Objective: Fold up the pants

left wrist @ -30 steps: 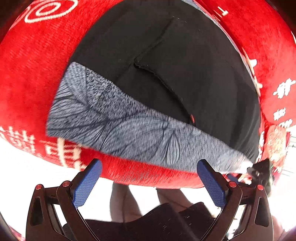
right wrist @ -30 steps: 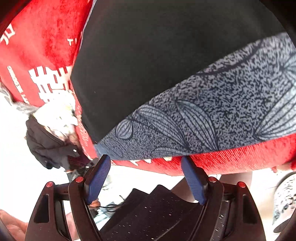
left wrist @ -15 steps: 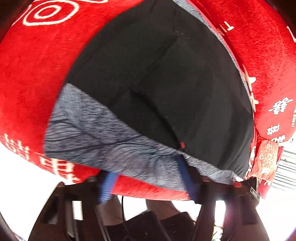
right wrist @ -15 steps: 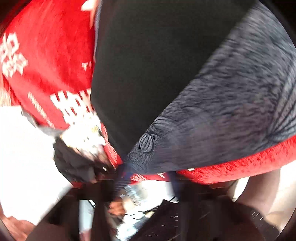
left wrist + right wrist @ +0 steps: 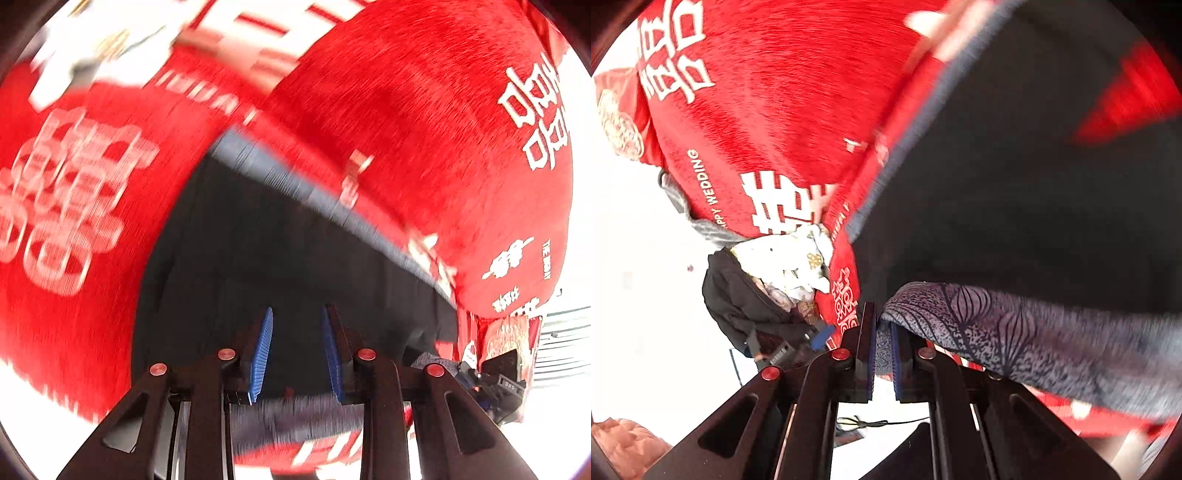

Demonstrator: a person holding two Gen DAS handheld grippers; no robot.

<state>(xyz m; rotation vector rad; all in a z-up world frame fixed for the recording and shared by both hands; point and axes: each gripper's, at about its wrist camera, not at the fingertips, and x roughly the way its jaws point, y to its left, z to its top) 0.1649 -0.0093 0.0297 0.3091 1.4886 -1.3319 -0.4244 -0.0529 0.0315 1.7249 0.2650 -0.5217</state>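
Observation:
Black pants (image 5: 280, 251) with a grey leaf-patterned waistband (image 5: 1015, 325) lie on a red cloth with white characters (image 5: 424, 122). My left gripper (image 5: 297, 350) has its blue pads (image 5: 262, 347) narrowed around the near waistband edge (image 5: 295, 410), with a gap still between them. My right gripper (image 5: 882, 347) is shut on the waistband's corner, which is lifted and curled over the black fabric (image 5: 1015, 184). Both views are motion-blurred.
The red cloth (image 5: 783, 92) covers the whole surface. A pile of black and white clothing (image 5: 768, 288) lies at its left edge in the right wrist view. A dark device (image 5: 502, 373) sits at the right edge in the left wrist view.
Both grippers moved forward onto the waistband and closed from wide open. The right one has lifted its corner; the views have tilted up over the pants.

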